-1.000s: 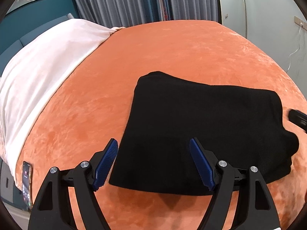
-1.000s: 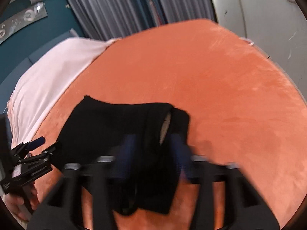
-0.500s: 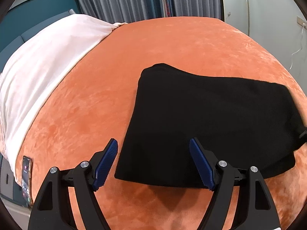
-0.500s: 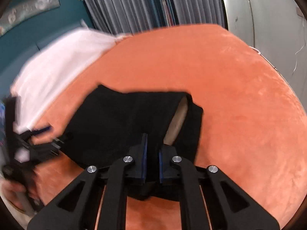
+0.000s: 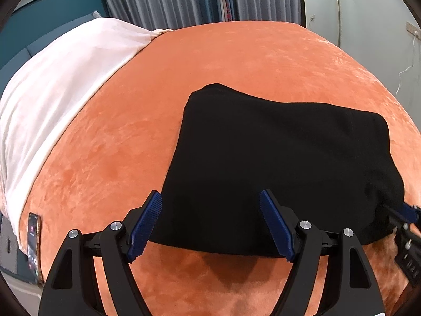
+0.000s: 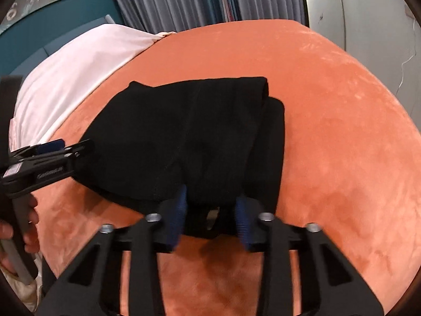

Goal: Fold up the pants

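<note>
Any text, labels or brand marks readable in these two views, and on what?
Left hand-held gripper: a pale brand word along its side, too blurred to read.
Right hand-held gripper: pale marks on its body, unreadable.
Phone: lit screen with icons, too small to read.
Pants: no print visible.

Black claws (image 5: 210, 223), blue ribbed pads (image 5: 276, 229)
</note>
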A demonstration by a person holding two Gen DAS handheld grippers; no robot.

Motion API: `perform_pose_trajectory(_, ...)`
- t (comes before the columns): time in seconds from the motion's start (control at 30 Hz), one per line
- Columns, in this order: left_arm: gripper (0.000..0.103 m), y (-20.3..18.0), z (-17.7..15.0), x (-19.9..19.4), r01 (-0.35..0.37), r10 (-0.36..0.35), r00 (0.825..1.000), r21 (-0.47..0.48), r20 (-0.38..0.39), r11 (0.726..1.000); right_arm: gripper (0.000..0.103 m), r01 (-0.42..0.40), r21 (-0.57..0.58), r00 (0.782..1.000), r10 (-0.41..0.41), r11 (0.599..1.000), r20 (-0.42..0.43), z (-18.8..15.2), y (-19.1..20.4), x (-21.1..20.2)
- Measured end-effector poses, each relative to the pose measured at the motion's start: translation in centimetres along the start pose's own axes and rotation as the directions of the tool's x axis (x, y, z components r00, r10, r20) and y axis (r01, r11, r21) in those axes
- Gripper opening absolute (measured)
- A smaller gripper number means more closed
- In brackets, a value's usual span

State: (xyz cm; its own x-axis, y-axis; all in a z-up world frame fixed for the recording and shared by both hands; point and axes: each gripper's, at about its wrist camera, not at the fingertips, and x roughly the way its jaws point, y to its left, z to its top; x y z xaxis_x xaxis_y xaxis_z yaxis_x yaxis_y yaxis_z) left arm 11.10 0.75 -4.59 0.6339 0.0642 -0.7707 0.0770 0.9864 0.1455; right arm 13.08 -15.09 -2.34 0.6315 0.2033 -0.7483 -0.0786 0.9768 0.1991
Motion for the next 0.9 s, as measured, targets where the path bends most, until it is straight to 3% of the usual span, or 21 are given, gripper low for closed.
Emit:
perform_pose_trajectory(0.13, 0.075, 0.3, 0.1, 0.0, -0.006, 0.006, 1.0, -0.006, 0.005, 1.0, 0.027, 0.0, -0.016, 0.994, 0.002, 1.0, 0.112, 1.8, 0.7, -2.9)
perform_pose_trajectory(0.17, 0.075, 0.2, 0.2, 0.0, -0.004, 0.004, 1.0, -0.004, 0.004, 1.0, 0.027, 0.022, -0.022, 0.995, -0.02, 1.0, 0.102, 1.8, 0.1, -2.4)
perform_pose_trajectory(0.23, 0.075, 0.2, 0.2, 0.1, -0.01, 0.01, 1.0, -0.006, 0.001, 1.0, 0.028, 0.04, -0.011, 0.998, -0.041, 0.999, -0.043, 0.6, -1.7, 1.7)
perform_pose_trajectory(0.33, 0.075, 0.4, 0.2, 0.0, -0.012, 0.013, 1.0, -0.004, 0.002, 1.0, 0.032, -0.018, 0.065, 1.0, 0.018, 0.998, -0.005, 0.3, -2.5, 0.5)
perform_pose_trajectory(0.43, 0.083, 1.6, 0.2, 0.0, -0.008, 0.008, 1.0, -0.026, 0.007, 1.0, 0.044, -0.004, 0.123, 0.999, -0.002, 0.992, 0.043, 0.8, -3.7, -1.9)
perform_pose_trajectory(0.6, 0.084, 4.8, 0.0, 0.7, -0.012, 0.011, 1.0, -0.069, -0.018, 0.998, 0.047, -0.142, 0.302, 0.99, 0.136, 0.943, 0.042, 1.6, -6.9, -2.1)
perform_pose_trajectory(0.77, 0.084, 7.0, -0.3, 2.6, 0.009, -0.018, 0.997, -0.134, -0.071, 0.991, 0.048, -0.151, 0.225, 0.986, 0.162, 0.963, -0.033, 2.2, -3.3, 1.0)
perform_pose_trajectory(0.83, 0.084, 7.0, -0.4, 3.5, 0.029, -0.041, 0.995, -0.133, -0.092, 0.991, 0.048, -0.085, 0.18, 0.993, 0.099, 0.98, -0.071, 2.4, -2.0, 2.9)
perform_pose_trajectory(0.87, 0.084, 6.8, -0.4, 3.9, 0.037, -0.049, 0.994, -0.129, -0.097, 0.991, 0.045, -0.038, 0.137, 0.995, 0.05, 0.99, -0.081, 2.3, -1.3, 3.7)
perform_pose_trajectory(0.9, 0.084, 6.5, -0.4, 4.3, 0.042, -0.054, 0.994, -0.119, -0.1, 0.992, 0.033, -0.013, 0.116, 0.997, 0.022, 0.993, -0.074, 2.4, -1.0, 3.8)
